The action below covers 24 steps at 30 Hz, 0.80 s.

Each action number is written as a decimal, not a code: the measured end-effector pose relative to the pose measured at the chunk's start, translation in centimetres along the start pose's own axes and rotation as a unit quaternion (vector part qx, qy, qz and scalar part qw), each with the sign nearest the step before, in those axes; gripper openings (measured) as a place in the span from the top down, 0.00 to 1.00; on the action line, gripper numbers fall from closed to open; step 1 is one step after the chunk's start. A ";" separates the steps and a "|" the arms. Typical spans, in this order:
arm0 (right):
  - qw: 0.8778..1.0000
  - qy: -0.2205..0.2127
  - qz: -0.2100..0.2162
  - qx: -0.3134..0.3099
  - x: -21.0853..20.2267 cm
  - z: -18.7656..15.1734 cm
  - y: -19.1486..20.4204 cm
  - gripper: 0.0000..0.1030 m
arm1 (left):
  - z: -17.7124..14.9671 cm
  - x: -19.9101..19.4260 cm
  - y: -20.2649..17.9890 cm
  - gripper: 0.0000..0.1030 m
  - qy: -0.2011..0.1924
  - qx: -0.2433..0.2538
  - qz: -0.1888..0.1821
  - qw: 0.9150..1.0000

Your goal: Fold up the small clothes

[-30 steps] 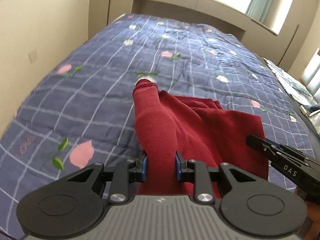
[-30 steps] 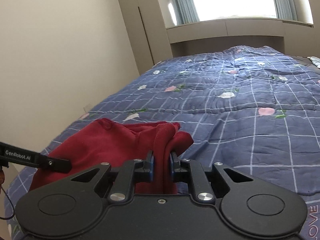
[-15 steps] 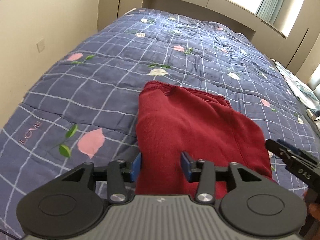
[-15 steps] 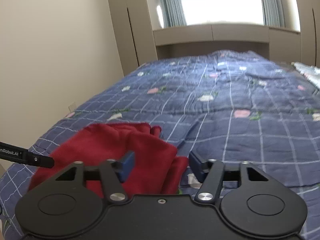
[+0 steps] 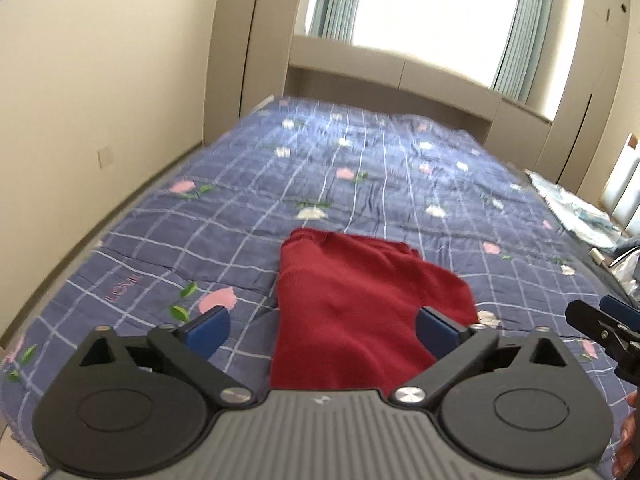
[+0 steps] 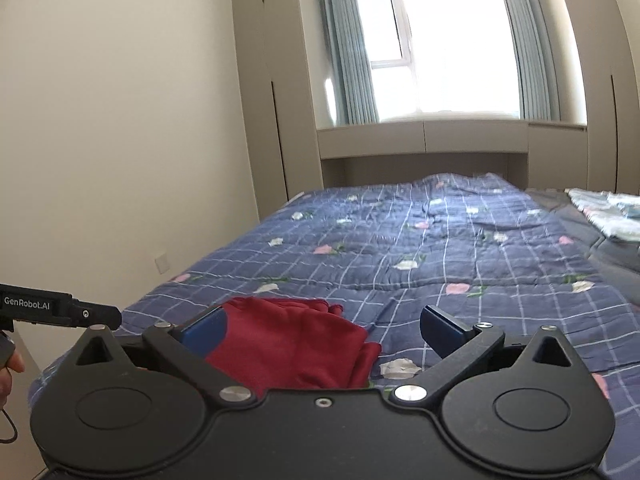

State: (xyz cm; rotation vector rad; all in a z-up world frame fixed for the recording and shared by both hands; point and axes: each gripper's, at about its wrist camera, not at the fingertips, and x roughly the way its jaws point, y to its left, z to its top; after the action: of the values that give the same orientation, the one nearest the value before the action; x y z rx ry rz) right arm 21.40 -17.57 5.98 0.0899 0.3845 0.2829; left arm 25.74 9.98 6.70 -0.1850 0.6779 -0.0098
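A folded dark red garment (image 5: 360, 304) lies flat on the blue checked quilt (image 5: 360, 168); in the right wrist view the same red garment (image 6: 288, 344) shows low and left of centre. My left gripper (image 5: 324, 330) hovers above its near end, jaws opening wide, blue pads clear of the cloth. My right gripper (image 6: 324, 330) hangs above the garment's right edge, jaws also opening wide, nothing pressed between them. The right gripper's tip (image 5: 600, 324) shows at the left wrist view's right edge, and the left gripper's finger (image 6: 60, 310) at the other view's left edge.
The quilt (image 6: 440, 248) covers a bed running toward a window with curtains (image 6: 440, 48) and cabinets. A wall (image 5: 100, 80) runs along the bed's left side. A pale patterned cloth (image 6: 608, 216) lies at the far right. A hand (image 6: 8, 368) shows at the left edge.
Both grippers let go of the red garment, opened wide, and pulled back and up. The garment dropped and now lies flat on the quilt.
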 end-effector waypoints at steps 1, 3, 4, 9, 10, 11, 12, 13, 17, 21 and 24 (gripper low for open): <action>1.000 -0.004 0.001 -0.002 -1.0 -0.1 0.3 0.01 | -0.3 -1.1 -0.1 0.01 -0.009 0.003 0.001 1.000; 1.000 -0.010 0.003 -0.002 -2.8 -0.3 0.9 0.01 | -1.0 -2.8 -0.2 0.01 -0.022 0.010 0.003 1.000; 1.000 -0.013 0.004 -0.002 -3.7 -0.5 1.2 0.01 | -1.4 -3.9 -0.2 0.01 -0.029 0.013 0.004 0.999; 1.000 -0.027 0.002 0.000 -7.5 -1.7 2.6 0.01 | -3.1 -7.7 -0.2 0.01 -0.054 0.017 0.007 0.998; 1.000 -0.030 0.002 0.000 -8.2 -2.0 2.8 0.01 | -3.6 -8.4 -0.2 0.01 -0.058 0.018 0.007 0.998; 0.999 -0.033 0.001 0.000 -8.8 -2.3 3.1 0.01 | -3.9 -9.0 -0.1 0.00 -0.063 0.019 0.004 0.998; 0.999 -0.035 0.001 -0.001 -9.6 -2.7 3.4 0.01 | -4.3 -9.5 -0.1 0.00 -0.067 0.020 0.001 0.998; 0.999 -0.037 0.000 -0.004 -10.1 -3.0 3.7 0.01 | -4.7 -10.0 0.0 0.00 -0.069 0.020 0.000 0.997; 0.999 -0.040 -0.003 -0.021 -12.2 -4.2 4.8 0.01 | -6.3 -11.6 0.2 0.00 -0.074 0.022 0.004 0.997; 0.999 -0.037 -0.008 -0.028 -14.3 -5.3 5.7 0.01 | -8.2 -13.2 0.4 0.00 -0.081 0.019 0.016 0.996; 0.999 -0.034 -0.010 -0.029 -15.5 -6.6 6.0 0.01 | -10.0 -14.3 0.5 0.00 -0.086 0.016 0.025 0.996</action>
State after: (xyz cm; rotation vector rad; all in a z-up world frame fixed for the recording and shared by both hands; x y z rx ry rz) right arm 3.55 -16.13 6.25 0.0396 0.3090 0.2699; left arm 8.36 9.81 7.86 -0.1365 0.5095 0.0438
